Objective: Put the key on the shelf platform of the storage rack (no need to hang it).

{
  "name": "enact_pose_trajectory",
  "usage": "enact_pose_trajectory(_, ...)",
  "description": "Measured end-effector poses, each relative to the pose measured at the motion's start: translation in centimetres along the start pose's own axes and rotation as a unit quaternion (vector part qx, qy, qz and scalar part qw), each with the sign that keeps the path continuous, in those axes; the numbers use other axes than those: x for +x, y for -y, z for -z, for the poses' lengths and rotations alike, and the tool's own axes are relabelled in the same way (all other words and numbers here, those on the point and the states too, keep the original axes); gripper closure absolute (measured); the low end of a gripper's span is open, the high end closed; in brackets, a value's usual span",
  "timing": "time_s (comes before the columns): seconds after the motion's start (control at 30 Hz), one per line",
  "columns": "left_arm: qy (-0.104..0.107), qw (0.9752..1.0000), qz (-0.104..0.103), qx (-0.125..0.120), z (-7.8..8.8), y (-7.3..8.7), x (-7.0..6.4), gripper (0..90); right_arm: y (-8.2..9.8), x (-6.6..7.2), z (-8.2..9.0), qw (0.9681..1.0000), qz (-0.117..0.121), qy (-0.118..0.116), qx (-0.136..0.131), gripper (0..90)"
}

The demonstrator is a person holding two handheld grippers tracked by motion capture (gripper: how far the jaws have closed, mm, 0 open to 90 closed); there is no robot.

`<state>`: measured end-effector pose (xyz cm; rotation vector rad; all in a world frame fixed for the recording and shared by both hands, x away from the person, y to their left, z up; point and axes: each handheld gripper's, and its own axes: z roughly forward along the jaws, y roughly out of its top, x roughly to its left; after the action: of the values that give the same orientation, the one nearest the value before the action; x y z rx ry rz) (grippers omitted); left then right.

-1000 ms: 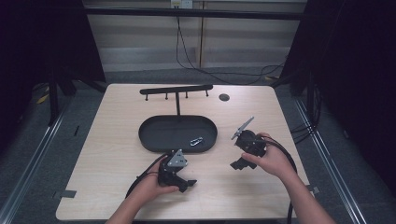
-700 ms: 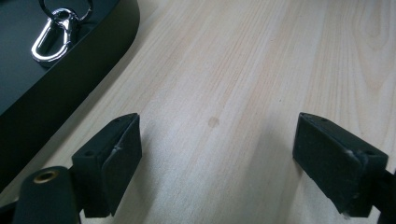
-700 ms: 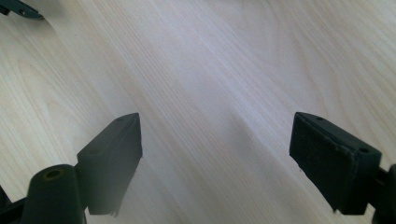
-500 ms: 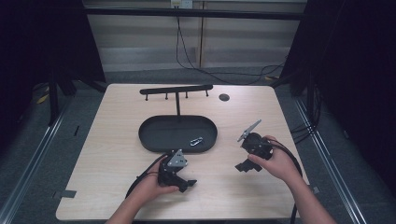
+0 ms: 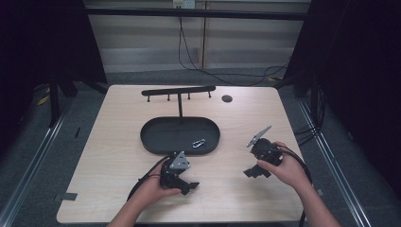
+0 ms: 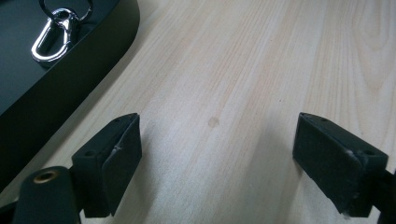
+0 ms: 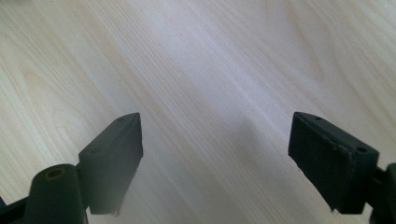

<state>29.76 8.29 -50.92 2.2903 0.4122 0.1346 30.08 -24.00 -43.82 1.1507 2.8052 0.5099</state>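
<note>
Two hand-held grippers, both resting low on the desk [image 5: 118, 142] near its front edge w/ jaws spread wide & nothing between: left hand-held gripper [image 5: 188, 185] just short of the tray, likely staged for a reach; right hand-held gripper [image 5: 252, 172] well apart to the side, over bare wood. Next: black oval tray [image 5: 161, 137], mid-desk, holding a silver carabiner clip [image 5: 198, 142] at its near-right end, untouched. Behind: black hook rack [image 5: 178, 91] on a post rising from the tray, hooks bare. Far: small dark disc [image 5: 227, 98]. Surface: pale wood grain. Room: dark curtains either side, cables down the back wall.
</note>
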Motion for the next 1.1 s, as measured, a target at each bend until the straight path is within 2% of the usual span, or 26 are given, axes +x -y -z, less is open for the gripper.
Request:
enact_pose_trajectory(0.2, 0.000, 1.0000, 0.000, 0.000, 0.0, 0.0, 0.0, 15.3, 0.9, -0.3, -0.1, 1.0000, -0.007, 0.001, -0.002, 17.7)
enact_pose_trajectory(0.87, 0.000, 1.0000, 0.000, 0.000, 0.0, 0.0, 0.0, 15.3, 3.5, -0.3, -0.8, 0.9999, -0.008, 0.013, -0.004, 18.3)
enact_pose_trajectory(1.1, 0.000, 1.0000, 0.000, 0.000, 0.0, 0.0, 0.0, 15.3, 4.5, -0.5, -1.4, 0.9996, -0.013, 0.023, 0.012, 18.3)
